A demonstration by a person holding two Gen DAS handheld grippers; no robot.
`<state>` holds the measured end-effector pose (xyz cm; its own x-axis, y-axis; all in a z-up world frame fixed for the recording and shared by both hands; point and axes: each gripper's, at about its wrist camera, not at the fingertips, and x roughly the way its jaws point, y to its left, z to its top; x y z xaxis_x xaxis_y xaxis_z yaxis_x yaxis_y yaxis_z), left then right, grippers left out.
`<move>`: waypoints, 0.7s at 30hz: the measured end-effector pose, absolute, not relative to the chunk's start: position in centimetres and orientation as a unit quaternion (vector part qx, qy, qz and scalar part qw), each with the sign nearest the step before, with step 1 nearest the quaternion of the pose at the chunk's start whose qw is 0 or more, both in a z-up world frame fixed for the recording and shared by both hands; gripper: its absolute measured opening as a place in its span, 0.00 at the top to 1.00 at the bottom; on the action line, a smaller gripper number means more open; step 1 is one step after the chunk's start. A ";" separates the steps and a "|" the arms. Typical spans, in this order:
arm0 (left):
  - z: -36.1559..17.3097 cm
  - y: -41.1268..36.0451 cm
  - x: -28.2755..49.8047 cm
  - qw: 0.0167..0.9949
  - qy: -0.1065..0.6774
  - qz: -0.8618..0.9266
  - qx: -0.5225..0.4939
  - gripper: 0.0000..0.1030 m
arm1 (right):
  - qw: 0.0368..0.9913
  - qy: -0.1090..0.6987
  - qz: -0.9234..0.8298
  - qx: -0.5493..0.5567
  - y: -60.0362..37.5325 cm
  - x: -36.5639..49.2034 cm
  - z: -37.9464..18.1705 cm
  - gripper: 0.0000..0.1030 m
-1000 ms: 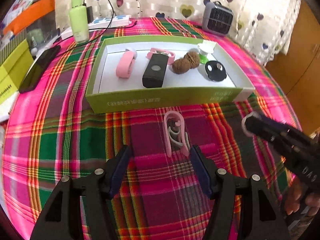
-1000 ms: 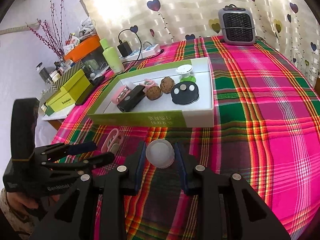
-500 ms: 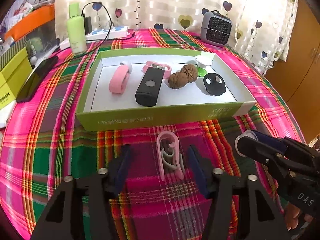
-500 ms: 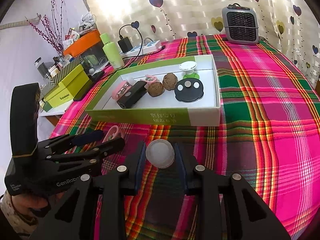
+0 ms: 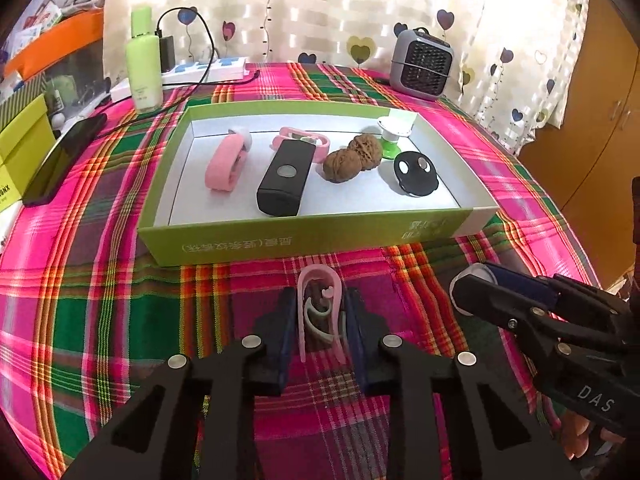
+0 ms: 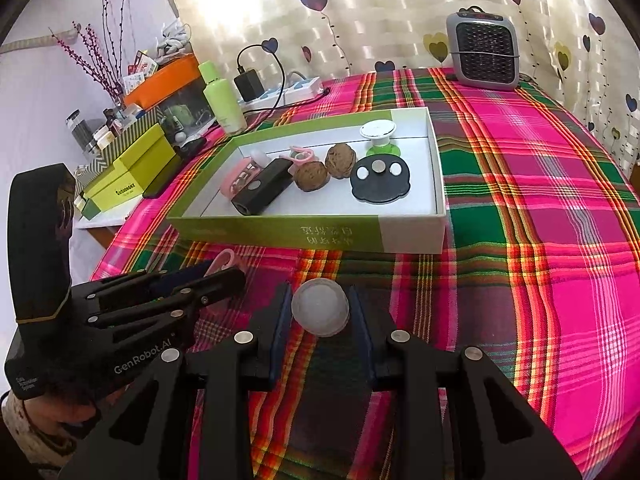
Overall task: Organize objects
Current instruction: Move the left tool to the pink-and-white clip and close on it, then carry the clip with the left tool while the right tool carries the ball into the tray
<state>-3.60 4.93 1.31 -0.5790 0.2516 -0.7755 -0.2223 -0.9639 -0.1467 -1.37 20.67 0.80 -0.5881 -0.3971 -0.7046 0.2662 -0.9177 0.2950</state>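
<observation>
A pink U-shaped clip lies on the plaid cloth just in front of the green box. My left gripper is closing on it, and both pads touch its sides. The right wrist view shows that gripper low at the left, with the clip's tip poking out. My right gripper is shut on a white round cap held above the cloth; it also appears at the right of the left wrist view. In the box lie a pink strap, a black device, two walnuts and a black disc.
A green bottle, a power strip with a charger, and a small grey heater stand behind the box. A black phone and a yellow-green carton lie at the left. A wooden cabinet stands at the right.
My left gripper's fingers have come together from wide apart onto the pink clip, and the gripper has tipped up a little. The right gripper has stayed put with the white cap.
</observation>
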 end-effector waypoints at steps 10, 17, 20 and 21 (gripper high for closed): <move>2.3 5.2 -2.9 0.146 -0.004 0.899 -0.413 0.79 | 0.189 -0.079 -0.888 0.412 20.3 -1.6 1.0 0.70; 3.1 5.1 -3.1 0.155 -0.005 0.901 -0.406 0.79 | 0.192 -0.076 -0.890 0.407 19.9 -1.8 1.5 0.70; 3.6 4.8 -3.2 0.154 -0.007 0.903 -0.401 0.79 | 0.197 -0.075 -0.892 0.400 19.7 -1.8 2.2 0.70; 3.8 4.6 -3.3 0.153 -0.008 0.904 -0.399 0.79 | 0.197 -0.073 -0.894 0.396 19.6 -1.9 2.5 0.70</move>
<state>-3.32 4.65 3.81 -0.6344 0.2823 -0.7196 -0.2699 -0.9532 -0.1360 -1.89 19.64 2.46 -0.6082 -0.4100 -0.6797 0.2937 -0.9118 0.2871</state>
